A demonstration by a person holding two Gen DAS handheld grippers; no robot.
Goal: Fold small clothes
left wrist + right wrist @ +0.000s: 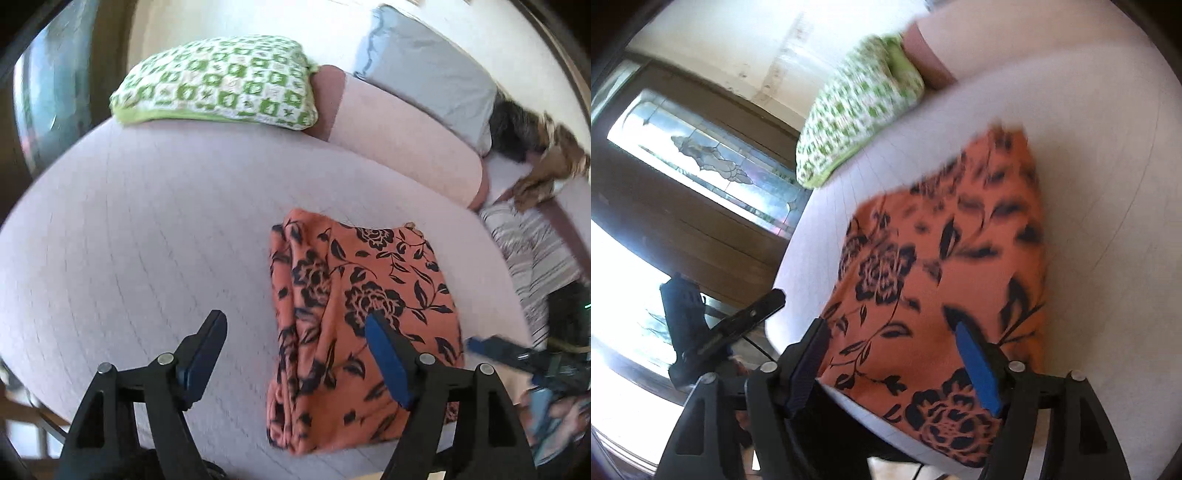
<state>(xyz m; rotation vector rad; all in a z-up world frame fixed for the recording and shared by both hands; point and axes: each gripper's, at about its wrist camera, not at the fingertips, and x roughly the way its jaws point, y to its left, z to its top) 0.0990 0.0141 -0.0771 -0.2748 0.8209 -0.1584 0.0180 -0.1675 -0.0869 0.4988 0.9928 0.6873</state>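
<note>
An orange garment with a black flower print [369, 295] lies folded in a rough rectangle on the pale lilac bed sheet [147, 229]. My left gripper [293, 328] hovers open over the garment's left folded edge, its right pad above the cloth, nothing pressed between its blue pads. In the right wrist view the same garment [942, 258] fills the middle. My right gripper [890, 328] stands open just above its near end, gripping nothing. The right gripper [517, 356] also shows blurred at the lower right of the left wrist view, and the left gripper [746, 317] at the left of the right wrist view.
A green-and-white checked pillow [218, 81], a pink bolster [399, 147] and a grey pillow [428, 70] lie at the head of the bed. A striped cloth [528, 254] and a brown-black furry shape [535, 155] sit at the right. A stained-glass window [701, 158] stands beyond the bed's edge.
</note>
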